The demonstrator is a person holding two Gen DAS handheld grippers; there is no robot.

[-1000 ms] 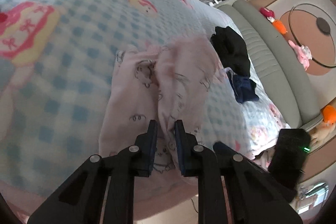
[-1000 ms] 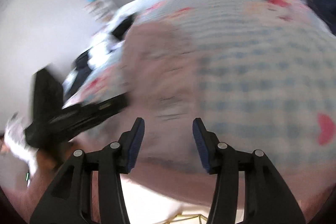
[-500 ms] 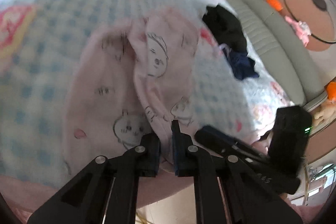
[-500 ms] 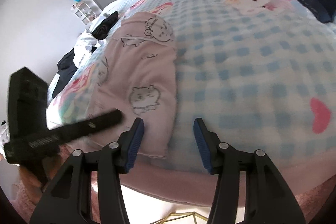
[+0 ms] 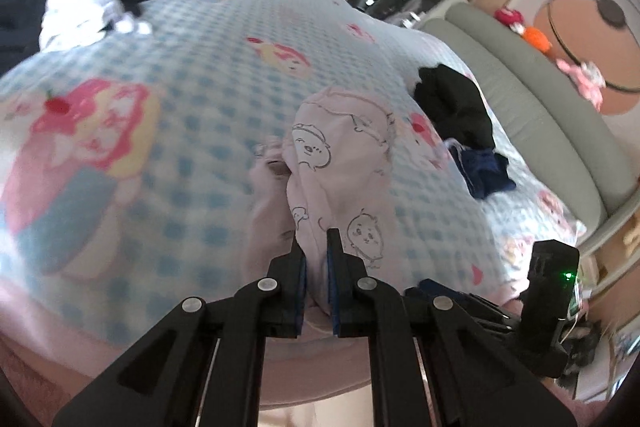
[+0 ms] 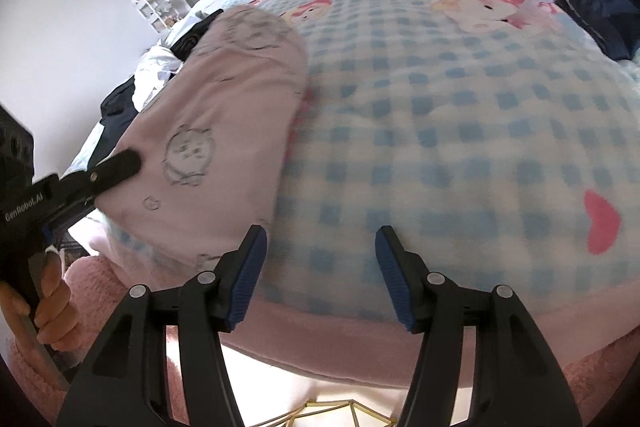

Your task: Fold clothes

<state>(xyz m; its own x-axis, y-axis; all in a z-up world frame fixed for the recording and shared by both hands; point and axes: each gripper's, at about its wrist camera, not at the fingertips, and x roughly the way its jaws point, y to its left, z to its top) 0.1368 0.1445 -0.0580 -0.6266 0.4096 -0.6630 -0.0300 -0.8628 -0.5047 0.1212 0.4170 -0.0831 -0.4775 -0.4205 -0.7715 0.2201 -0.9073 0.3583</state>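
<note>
A pale pink garment (image 5: 340, 163) printed with small cartoon faces lies on the blue-checked bedspread (image 5: 192, 131) near the bed's front edge. My left gripper (image 5: 316, 247) is shut on its near hem, and the cloth rises from the bed into the pads. In the right wrist view the same garment (image 6: 224, 131) is lifted at the left, where the left gripper's fingers (image 6: 116, 167) hold it. My right gripper (image 6: 320, 247) hangs over bare bedspread (image 6: 440, 147) just right of the garment, its jaws opening with nothing between them.
A black garment (image 5: 452, 103) and a dark blue one (image 5: 484, 171) lie at the bed's right side beside a grey-green headboard (image 5: 540, 115). White and black clothes (image 5: 100, 3) are heaped at the far left. A hand (image 6: 48, 299) grips the left handle.
The left gripper closed on the pink garment's hem and raised it, so the cloth now stands bunched. The right gripper's jaws spread wider and stayed over the bedspread.
</note>
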